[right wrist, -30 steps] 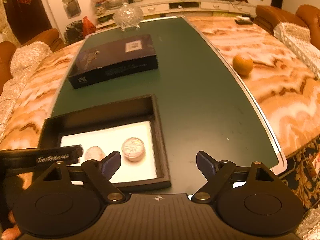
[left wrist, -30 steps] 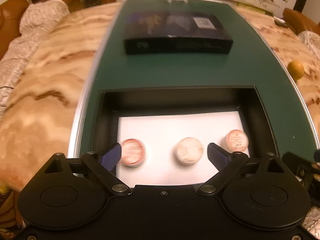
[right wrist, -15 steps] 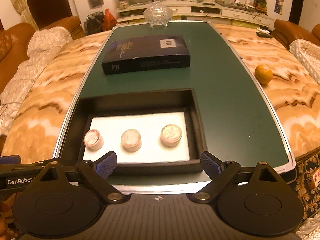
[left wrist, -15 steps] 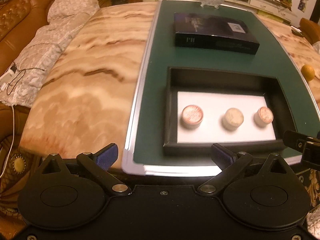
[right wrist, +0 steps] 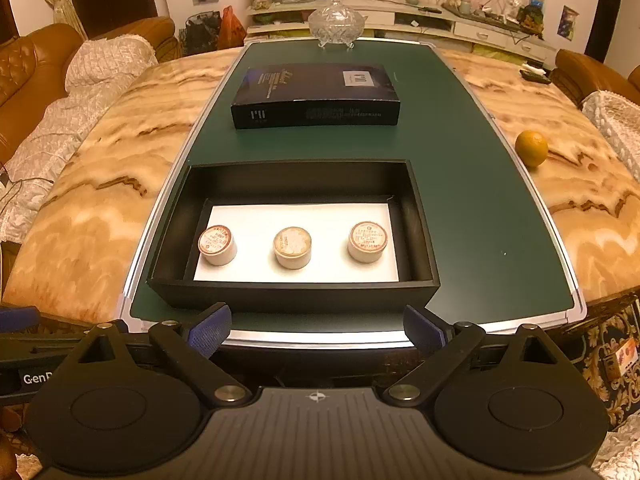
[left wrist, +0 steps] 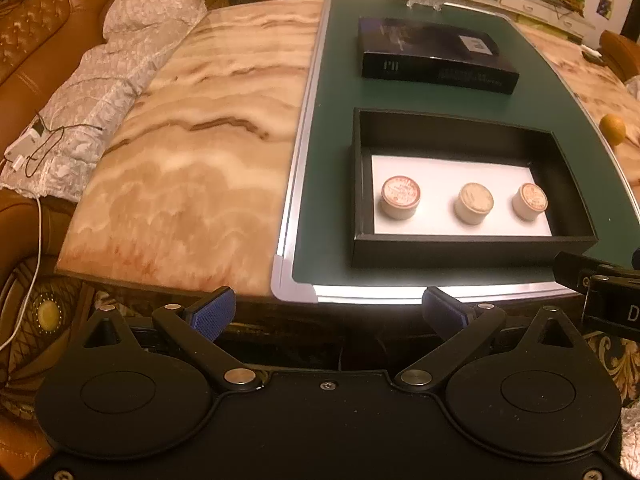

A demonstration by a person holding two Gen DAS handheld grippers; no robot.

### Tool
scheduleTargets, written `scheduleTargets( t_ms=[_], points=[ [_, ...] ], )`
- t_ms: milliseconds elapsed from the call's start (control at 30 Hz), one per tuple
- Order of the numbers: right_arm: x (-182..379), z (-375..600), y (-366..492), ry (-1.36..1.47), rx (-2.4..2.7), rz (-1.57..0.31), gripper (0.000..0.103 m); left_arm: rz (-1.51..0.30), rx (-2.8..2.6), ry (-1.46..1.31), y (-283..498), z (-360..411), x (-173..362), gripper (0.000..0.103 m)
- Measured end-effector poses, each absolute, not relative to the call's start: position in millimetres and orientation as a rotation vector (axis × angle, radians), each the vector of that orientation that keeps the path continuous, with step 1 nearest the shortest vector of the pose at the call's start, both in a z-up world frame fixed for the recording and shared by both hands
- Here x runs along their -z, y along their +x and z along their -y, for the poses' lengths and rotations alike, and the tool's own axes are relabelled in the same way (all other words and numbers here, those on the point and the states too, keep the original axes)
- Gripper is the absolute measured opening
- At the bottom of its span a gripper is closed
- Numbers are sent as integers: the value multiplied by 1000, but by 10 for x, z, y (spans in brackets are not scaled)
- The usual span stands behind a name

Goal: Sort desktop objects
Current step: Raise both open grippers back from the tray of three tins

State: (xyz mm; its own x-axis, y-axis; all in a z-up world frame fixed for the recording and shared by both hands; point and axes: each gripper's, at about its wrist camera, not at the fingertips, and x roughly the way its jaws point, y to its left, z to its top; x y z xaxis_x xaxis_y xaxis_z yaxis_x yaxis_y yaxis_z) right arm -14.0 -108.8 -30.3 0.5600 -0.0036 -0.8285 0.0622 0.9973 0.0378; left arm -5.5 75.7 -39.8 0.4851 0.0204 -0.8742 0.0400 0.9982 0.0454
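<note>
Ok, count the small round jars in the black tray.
3, in a row on the white liner of the black tray: left jar, middle jar, right jar. All stand apart and upright; none looks hidden.

Legible text: "GenR", cut off at the frame edge, white on the black body of the left claw [right wrist: 16, 318]. Dark flat box [right wrist: 316, 94]: pale marks on the front side, unreadable. Round jar lids [right wrist: 368, 236]: red print, too small to read.

Matt black box [right wrist: 296, 296], glossy marble table [right wrist: 120, 152]
</note>
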Motion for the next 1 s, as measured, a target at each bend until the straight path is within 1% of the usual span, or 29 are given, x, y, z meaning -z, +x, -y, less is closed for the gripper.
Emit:
scheduleTargets(
  t_ms=[1000],
  points=[
    [515, 1137, 18, 97, 34, -1032, 96, -1122, 22, 93, 83, -656, 539, 101]
  ],
)
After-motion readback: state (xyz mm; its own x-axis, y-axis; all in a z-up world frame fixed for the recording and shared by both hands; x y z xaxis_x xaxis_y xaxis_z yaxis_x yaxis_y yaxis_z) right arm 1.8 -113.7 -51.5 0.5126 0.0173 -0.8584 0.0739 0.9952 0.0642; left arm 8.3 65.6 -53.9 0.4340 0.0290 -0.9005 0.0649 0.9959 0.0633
